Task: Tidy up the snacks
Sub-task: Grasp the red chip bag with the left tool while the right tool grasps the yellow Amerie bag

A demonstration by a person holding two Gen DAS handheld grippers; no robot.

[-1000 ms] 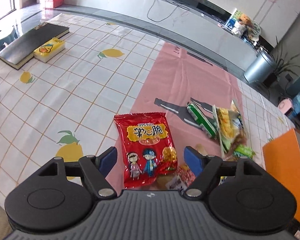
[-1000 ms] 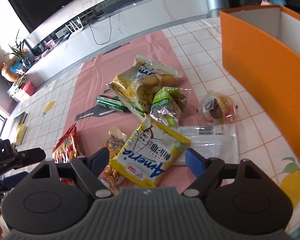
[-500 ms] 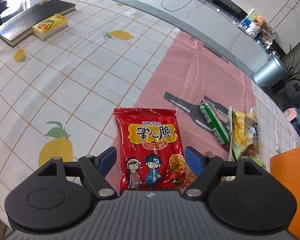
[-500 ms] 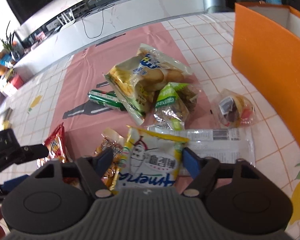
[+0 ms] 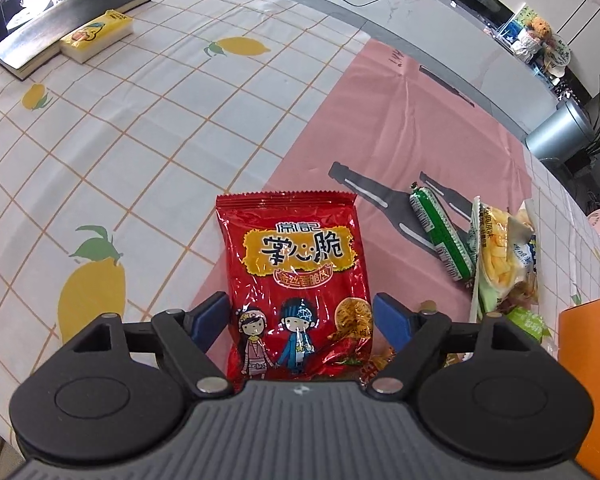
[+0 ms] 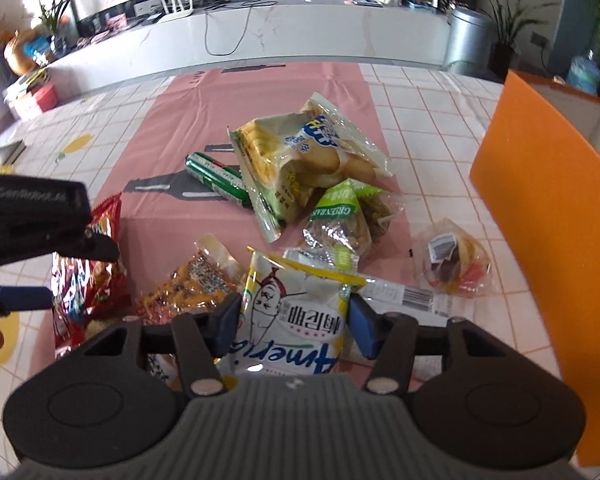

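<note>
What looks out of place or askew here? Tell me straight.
Nothing looks spilled or torn. The snacks lie in a loose heap: the biscuit bag rests over the green stick pack, and the white-and-yellow packet overlaps a clear wrapper. The orange box stands upright beside them.

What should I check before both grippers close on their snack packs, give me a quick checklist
1. Red snack pack sits between left gripper fingers: ok.
2. Yellow-and-white pack sits between right gripper fingers: ok.
3. Right fingers touching the pack's sides: ok.
4. Left fingers firmly clamped: cannot tell.
5. Orange box open on top: ok.
6. Neighbouring sesame snack clear of right fingers: not ok, it lies against the left one.
</note>
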